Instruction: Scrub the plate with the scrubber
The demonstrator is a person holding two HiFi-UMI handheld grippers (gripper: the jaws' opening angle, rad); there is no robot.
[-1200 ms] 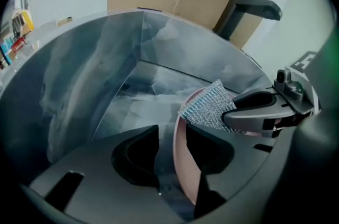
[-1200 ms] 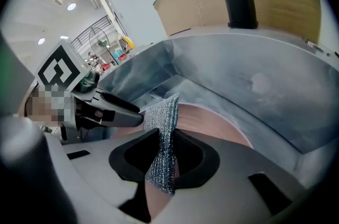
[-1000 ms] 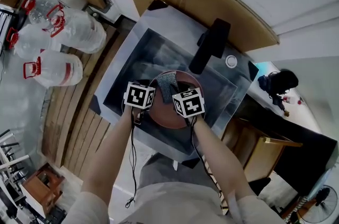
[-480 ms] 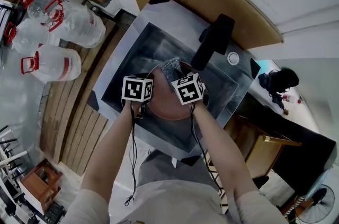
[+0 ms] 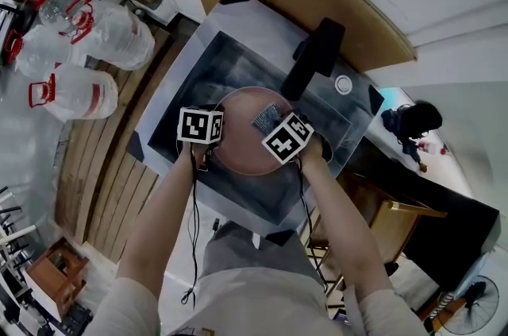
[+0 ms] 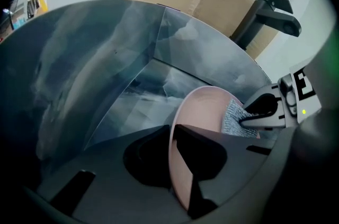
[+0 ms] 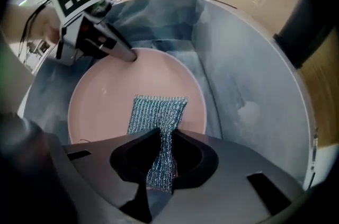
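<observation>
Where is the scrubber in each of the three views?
Head view: scrubber just right of centre, on the plate's right part.
Left gripper view: right of centre, against the plate.
Right gripper view: low centre, over the plate.
Shared landmark: the pink plate.

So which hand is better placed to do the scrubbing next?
Right. The right gripper is shut on the scrubber, whose free end lies on the plate. The left gripper is clamped on the plate rim, steadying it in the sink.
</observation>
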